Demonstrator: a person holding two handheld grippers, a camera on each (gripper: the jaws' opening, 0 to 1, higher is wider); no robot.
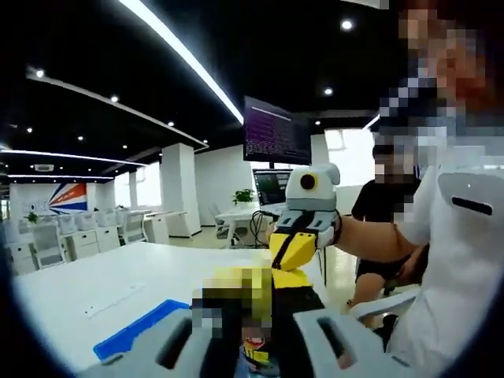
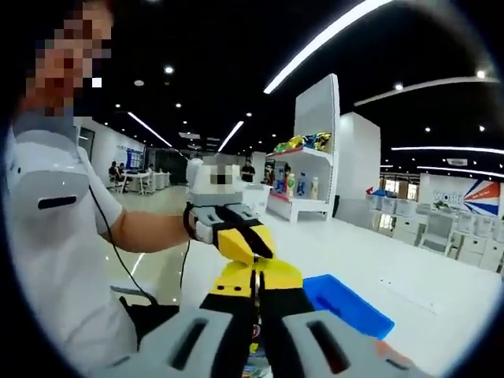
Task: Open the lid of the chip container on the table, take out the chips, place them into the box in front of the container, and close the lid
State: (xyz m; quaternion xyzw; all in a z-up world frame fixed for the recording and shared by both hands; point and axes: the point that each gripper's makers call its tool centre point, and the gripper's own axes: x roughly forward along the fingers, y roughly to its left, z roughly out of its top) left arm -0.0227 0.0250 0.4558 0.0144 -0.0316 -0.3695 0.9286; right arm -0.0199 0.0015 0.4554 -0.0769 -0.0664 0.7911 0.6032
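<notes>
Both grippers meet nose to nose above the white table (image 2: 441, 276): right gripper (image 2: 253, 293) and left gripper (image 1: 250, 319), each pressed together on something half-hidden, seemingly the chip container. Blue box (image 2: 346, 305) lies beside them, ready for chips.

The right tongs (image 2: 253, 319) rose from the near edge, jaws close together. The left tongs (image 2: 256, 250) met them from beyond. A blue box (image 2: 346, 305) lay right on the white bench (image 2: 441, 299).
</notes>
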